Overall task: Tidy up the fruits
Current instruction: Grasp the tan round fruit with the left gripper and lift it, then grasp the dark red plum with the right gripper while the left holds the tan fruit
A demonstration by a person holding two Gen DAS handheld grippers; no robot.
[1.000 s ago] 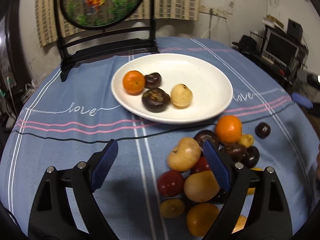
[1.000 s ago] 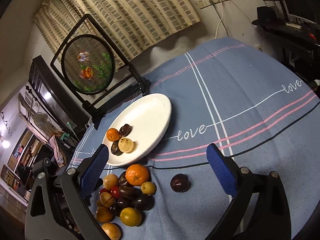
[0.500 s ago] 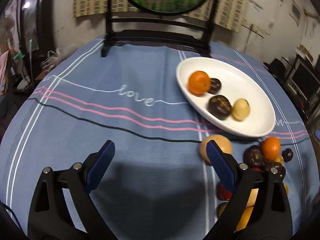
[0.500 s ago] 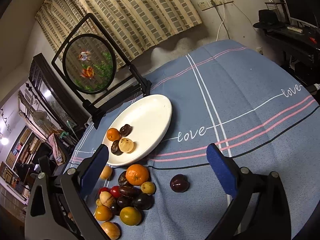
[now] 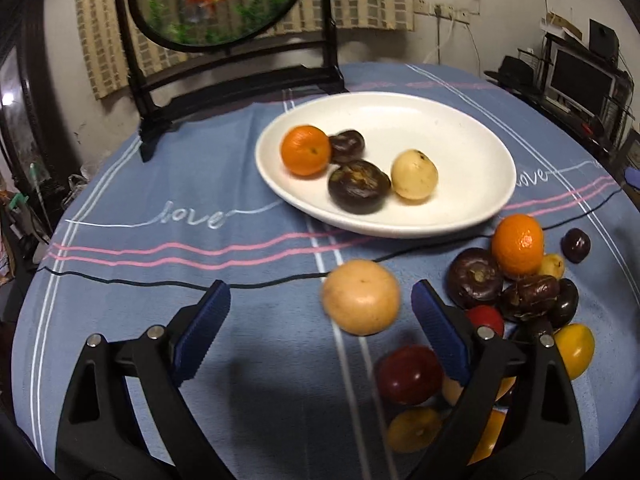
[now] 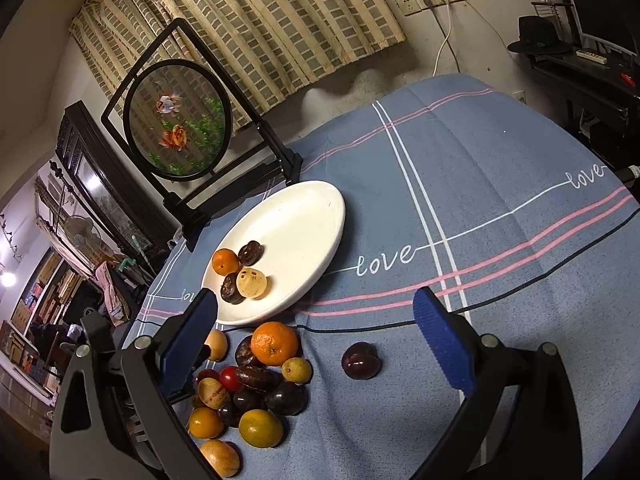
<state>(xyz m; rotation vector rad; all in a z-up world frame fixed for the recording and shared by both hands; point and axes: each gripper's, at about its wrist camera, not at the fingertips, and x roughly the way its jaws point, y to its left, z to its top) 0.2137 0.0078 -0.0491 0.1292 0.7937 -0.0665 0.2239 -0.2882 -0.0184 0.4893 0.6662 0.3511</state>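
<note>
One tan fruit (image 5: 361,297) now sits between the left gripper (image 5: 320,326) pads, jaws apart, untouched; earlier it was beyond them. Right gripper (image 6: 316,344) unchanged, apart, empty.

Between the left gripper's (image 5: 320,320) spread fingers the tabletop (image 5: 160,280) lies bare, save one tan fruit (image 5: 361,297) near the right finger. Ahead, the white plate (image 5: 460,152) bars passage. The fruit pile (image 5: 520,292) crowds the right finger. Between the right gripper's (image 6: 316,332) fingers, a lone plum (image 6: 361,360); open cloth ahead.
</note>
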